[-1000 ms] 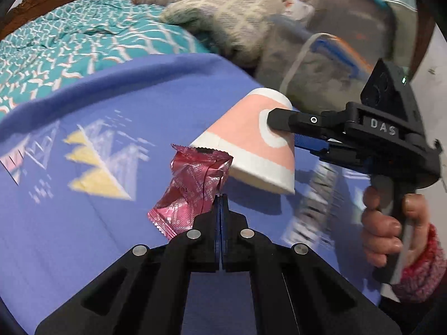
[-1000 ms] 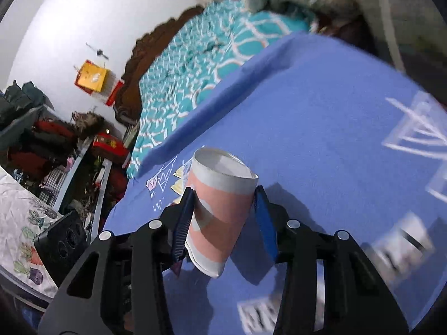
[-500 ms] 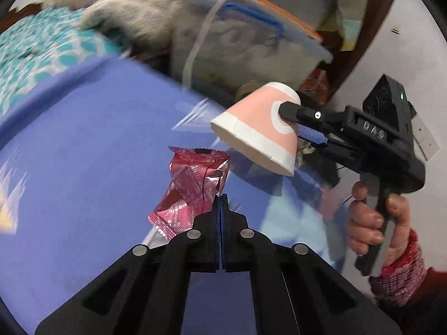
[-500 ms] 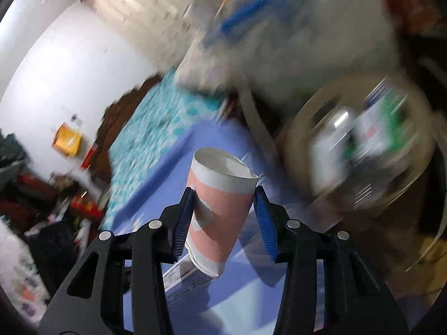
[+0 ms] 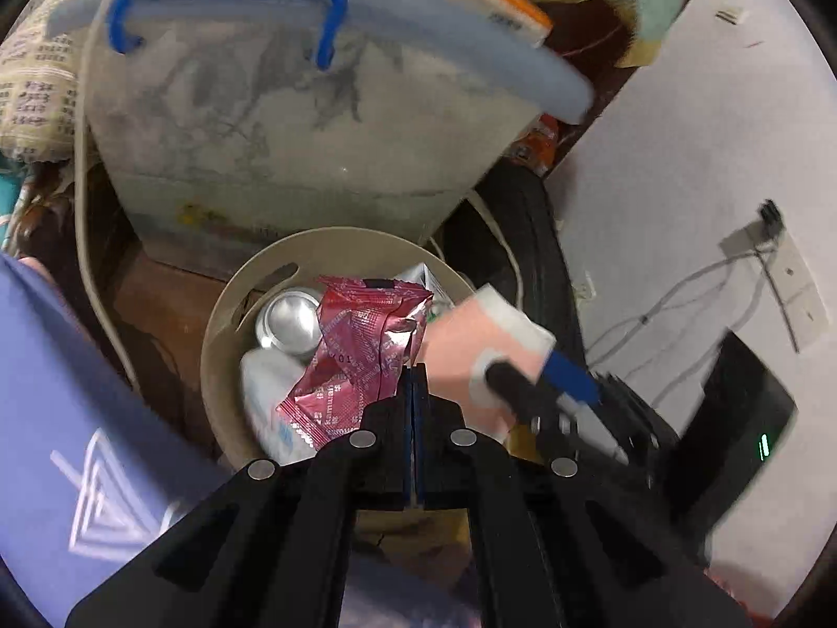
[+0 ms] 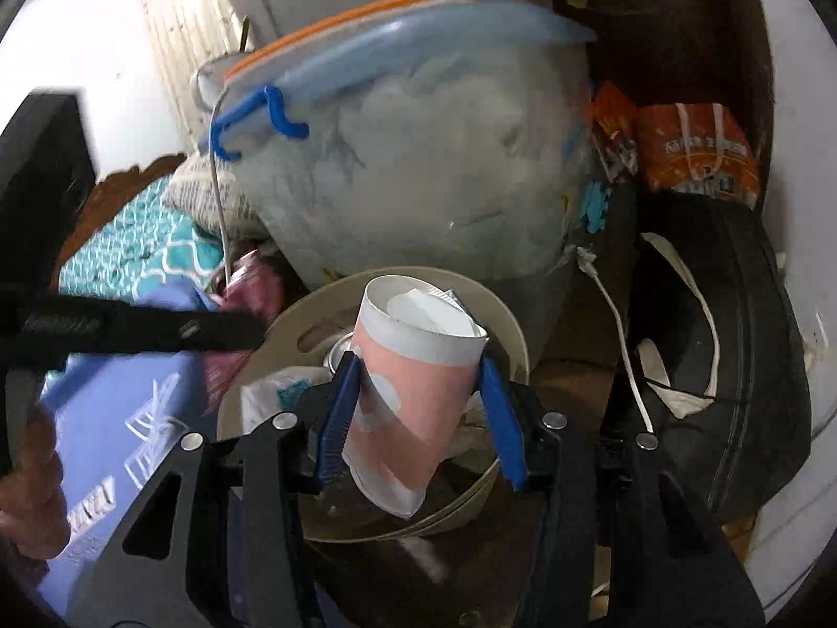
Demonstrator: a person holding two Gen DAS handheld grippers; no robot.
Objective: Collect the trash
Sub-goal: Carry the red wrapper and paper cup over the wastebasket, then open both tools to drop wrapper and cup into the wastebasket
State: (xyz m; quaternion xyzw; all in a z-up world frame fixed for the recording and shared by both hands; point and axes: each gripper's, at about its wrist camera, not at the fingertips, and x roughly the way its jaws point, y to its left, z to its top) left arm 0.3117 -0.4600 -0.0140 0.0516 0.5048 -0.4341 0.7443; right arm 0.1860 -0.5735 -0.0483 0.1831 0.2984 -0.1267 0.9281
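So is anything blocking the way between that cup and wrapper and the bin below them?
Nothing visible does. The paper cup and the red wrapper both hang right over the open beige bin, which has no lid.

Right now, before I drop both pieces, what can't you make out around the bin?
- Bin bottom: both views, covered by can, white bottle, wrapper and cup.
- Bin's near rim: left view, behind left gripper.
- Right gripper: left view, motion-blurred.
- Wrapper: right view, blurred behind the left gripper.
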